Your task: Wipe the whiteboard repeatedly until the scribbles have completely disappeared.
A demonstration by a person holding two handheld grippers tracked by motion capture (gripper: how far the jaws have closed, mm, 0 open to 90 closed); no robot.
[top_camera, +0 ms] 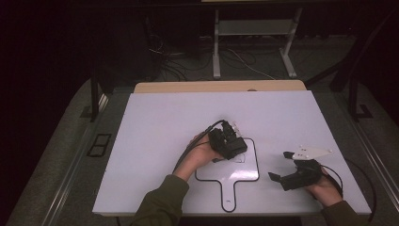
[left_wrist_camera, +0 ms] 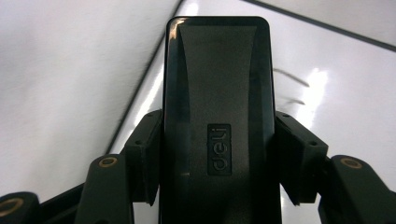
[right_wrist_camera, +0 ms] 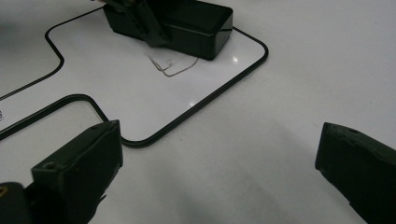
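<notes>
1 eraser [left_wrist_camera: 217, 116] (base cut off) in left tool [left_wrist_camera: 217, 154]

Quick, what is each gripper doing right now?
Left gripper: shut on the black eraser.
Right gripper: open, jaws wide apart, holding nothing.

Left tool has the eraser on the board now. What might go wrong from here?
1. The left tool clamps the black deli whiteboard eraser near its back half only; pressing down may pivot it in the grip.
2. The small handled whiteboard with black rim lies unheld; wiping the grey scribble may push it, since the open right tool rests apart.
</notes>
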